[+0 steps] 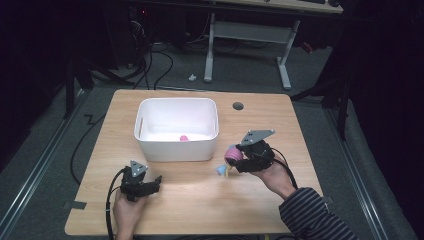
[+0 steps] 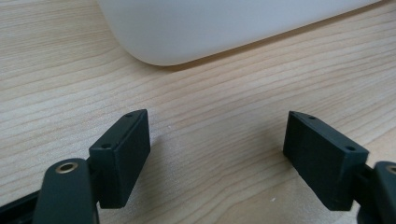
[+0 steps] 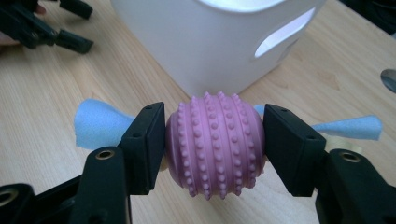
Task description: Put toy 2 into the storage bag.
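Clamped between the two black jaws of the right gripper (image 3: 215, 144) sits a pink knobbly ball (image 3: 215, 142), a toy with ridges of little studs and pale blue fabric tails (image 3: 95, 123) sticking out at either end. The jaws press on the ball's sides, across its middle, which looks like a sensible hold: the tails hang free and the round body cannot easily roll out. From the high view the same gripper (image 1: 239, 161) carries the toy (image 1: 232, 155) just above the wooden table (image 1: 200, 200), a little to the right of the white plastic bin (image 1: 176, 147) and near its front corner.

Inside that bin lies another small pink thing (image 1: 184, 138) (too small to name from here), so my guess is that toys are being gathered into it and this one goes in next, which would mean carrying it over the rim before letting go.

Off to the other side, the left gripper (image 1: 150, 185) rests low near the table's front edge, its jaws standing wide apart with nothing but bare wood between them, pointing toward the bin's rounded wall (image 2: 224, 32). It seems to be waiting, kept out of the way.
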